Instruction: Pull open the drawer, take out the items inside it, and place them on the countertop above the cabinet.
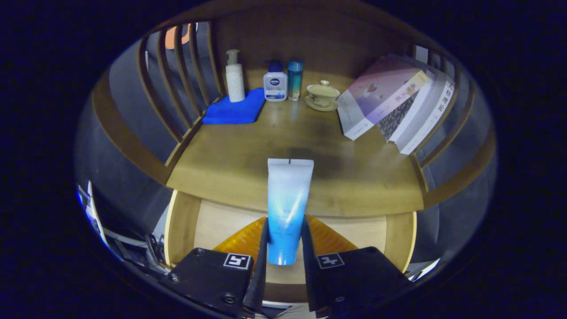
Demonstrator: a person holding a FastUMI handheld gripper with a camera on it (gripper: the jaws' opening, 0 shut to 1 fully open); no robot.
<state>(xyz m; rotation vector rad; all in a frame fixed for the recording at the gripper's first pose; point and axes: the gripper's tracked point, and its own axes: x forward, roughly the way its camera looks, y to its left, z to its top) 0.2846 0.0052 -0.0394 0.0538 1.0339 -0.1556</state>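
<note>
My gripper (284,239) is shut on a white-and-blue tube (288,204), holding it near its capped blue end. The tube's flat crimped end points forward over the front edge of the wooden countertop (248,155). Below the fingers lies the open drawer (212,223) with a pale bottom. An orange ribbed item (241,239) lies in it, partly hidden behind both fingers and the tube.
At the back of the countertop stand a white pump bottle (234,77) on a blue cloth (234,110), a white bottle with a blue cap (275,83), a teal bottle (294,79) and a lidded teacup (322,94). Books (398,104) lean at the right. Wooden slat rails (177,84) fence both sides.
</note>
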